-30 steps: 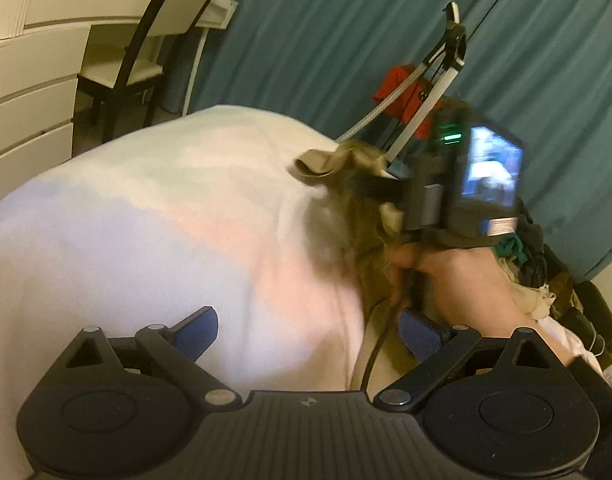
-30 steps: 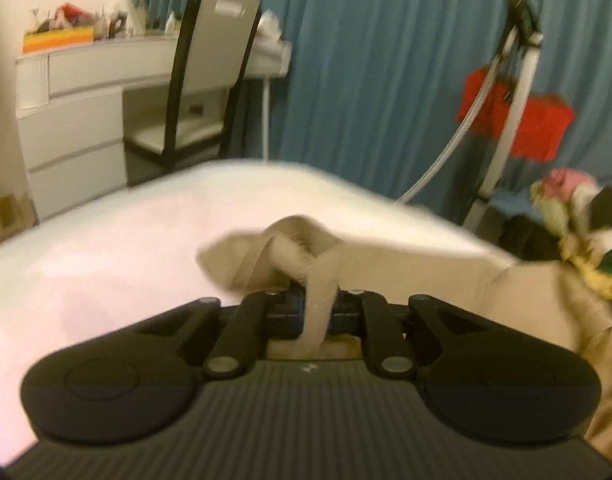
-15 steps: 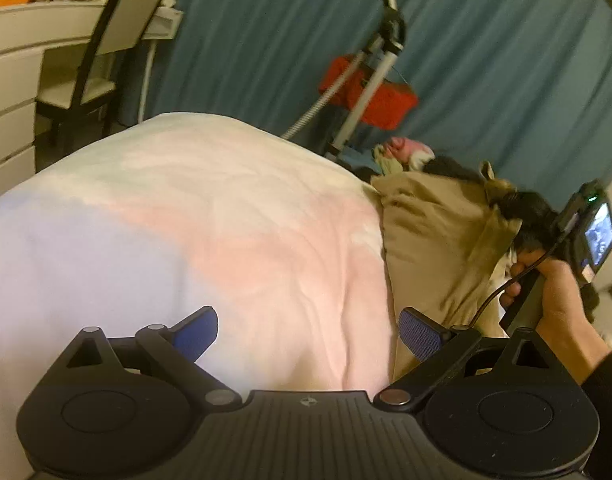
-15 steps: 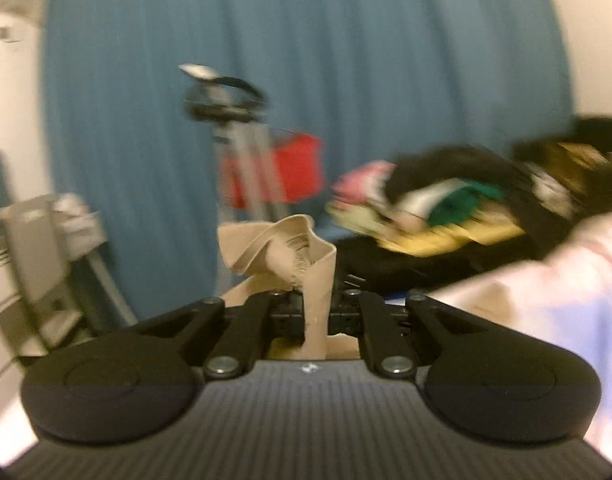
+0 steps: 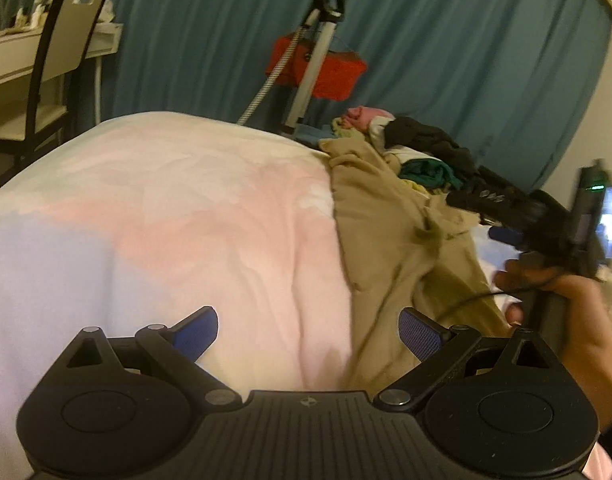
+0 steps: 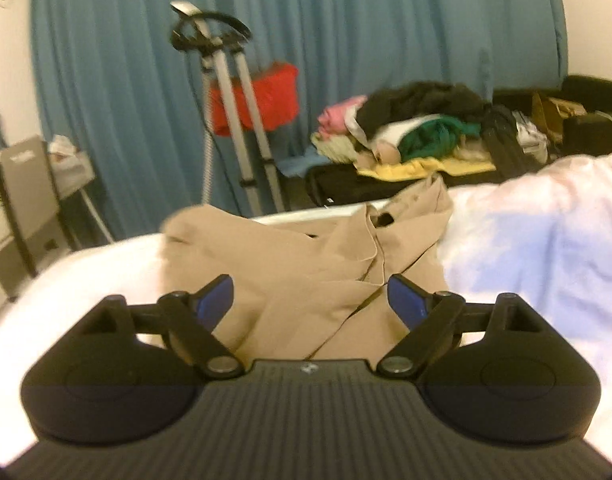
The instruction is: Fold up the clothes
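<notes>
Item 1, chair (image 5: 54,64): one, tucked to the desk (image 5: 10,60) at far left, clear of our work.

Item 2, bed (image 5: 166,220): one, its pale cover serving as our folding surface; most of it lies bare, which leaves room to spread cloth.

Item 3, left tool (image 5: 308,330): one, released, nothing between its blue pads, hovering over the bare cover just left of the garment's edge. We judge it is placed there to be ready for that edge.

Item 4, steamer stand (image 5: 318,40): one, upright against the curtain (image 5: 446,40), with one red bundle (image 5: 326,68) hung on it.

Item 5, tan garment (image 6: 306,264): one, the task's thing. It lies on the bed toward its right side, rumpled, with overlapping flaps and a loose corner raised at the far end; not a neat fold. Whether this is a fold under way or a piece only laid down, we cannot tell.

Item 6, clothes pile (image 6: 418,136): one heap beyond the bed; pink, black, green and yellow pieces show, their exact count hidden by overlap.

Item 7, right tool (image 6: 308,298): one, released, its pads spread over the near part of the garment, gripping nothing. In the left view a hand (image 5: 566,312) holds it at the garment's right edge.
</notes>
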